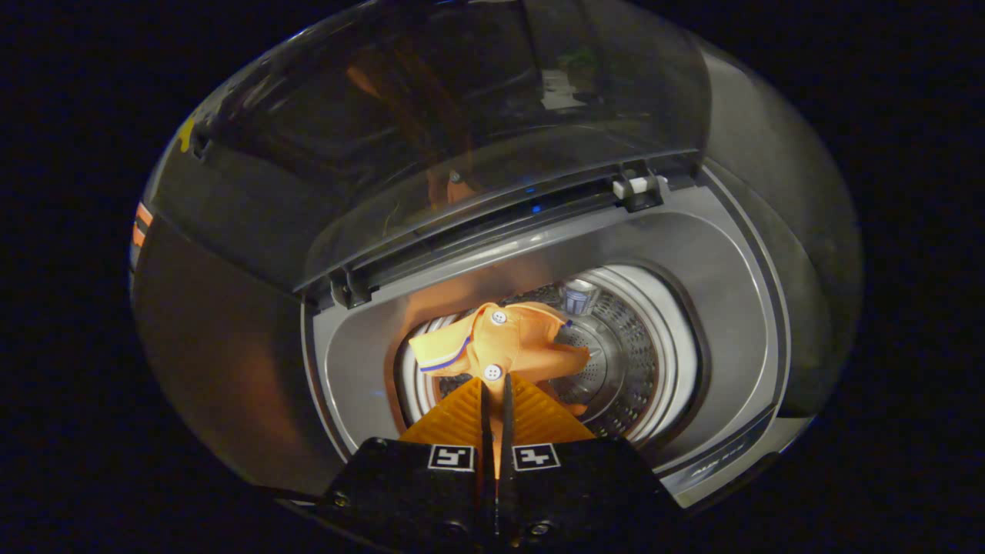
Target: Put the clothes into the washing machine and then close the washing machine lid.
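Your gripper [494,388] has its fingers drawn together, clamped on the orange shirt [504,346] at its buttoned placket. The shirt hangs just ahead of the fingertips, over the near-left rim of the drum [623,362]. Beyond it, the washing machine [731,308] stands open, its lid [462,131] raised upright at the rear edge.

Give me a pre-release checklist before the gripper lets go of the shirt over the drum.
1. Gripper shut on the orange shirt: ok.
2. Lid raised, off the opening: ok.
3. Shirt hanging above the drum opening, inside the rim: ok.
4. Cloth draped over the top panel: none seen, ok.
5. Drum free of other items: cannot tell, the shirt hides part.
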Demonstrator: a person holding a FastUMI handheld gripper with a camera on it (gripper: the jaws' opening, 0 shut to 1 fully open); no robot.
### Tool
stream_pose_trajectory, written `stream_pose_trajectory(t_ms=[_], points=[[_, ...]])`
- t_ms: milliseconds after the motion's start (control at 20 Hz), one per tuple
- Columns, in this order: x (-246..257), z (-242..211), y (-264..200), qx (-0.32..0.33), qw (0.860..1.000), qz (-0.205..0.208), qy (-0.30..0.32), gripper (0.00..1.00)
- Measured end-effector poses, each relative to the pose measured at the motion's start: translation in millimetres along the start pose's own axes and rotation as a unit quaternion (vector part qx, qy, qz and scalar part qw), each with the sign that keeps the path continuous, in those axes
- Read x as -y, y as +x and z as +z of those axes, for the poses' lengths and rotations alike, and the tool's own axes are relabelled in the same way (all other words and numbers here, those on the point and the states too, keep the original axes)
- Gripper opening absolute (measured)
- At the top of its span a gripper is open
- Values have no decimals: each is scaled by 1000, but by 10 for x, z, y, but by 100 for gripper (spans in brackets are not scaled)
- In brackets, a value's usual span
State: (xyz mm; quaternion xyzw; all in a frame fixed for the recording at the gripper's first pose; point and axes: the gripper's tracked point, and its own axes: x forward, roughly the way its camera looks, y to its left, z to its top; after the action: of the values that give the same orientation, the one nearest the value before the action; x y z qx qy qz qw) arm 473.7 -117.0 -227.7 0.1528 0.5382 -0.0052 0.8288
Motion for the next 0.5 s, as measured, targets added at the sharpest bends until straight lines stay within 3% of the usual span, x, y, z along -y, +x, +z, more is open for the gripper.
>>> stream_pose_trajectory(t_ms=[250, 350, 450, 500], points=[[142, 37, 181, 0, 1000, -26, 10, 6], [191, 39, 174, -6, 1000, -26, 12, 16], [235, 24, 138, -1, 1000, -31, 4, 32], [249, 37, 120, 2, 999, -32, 0, 33]])
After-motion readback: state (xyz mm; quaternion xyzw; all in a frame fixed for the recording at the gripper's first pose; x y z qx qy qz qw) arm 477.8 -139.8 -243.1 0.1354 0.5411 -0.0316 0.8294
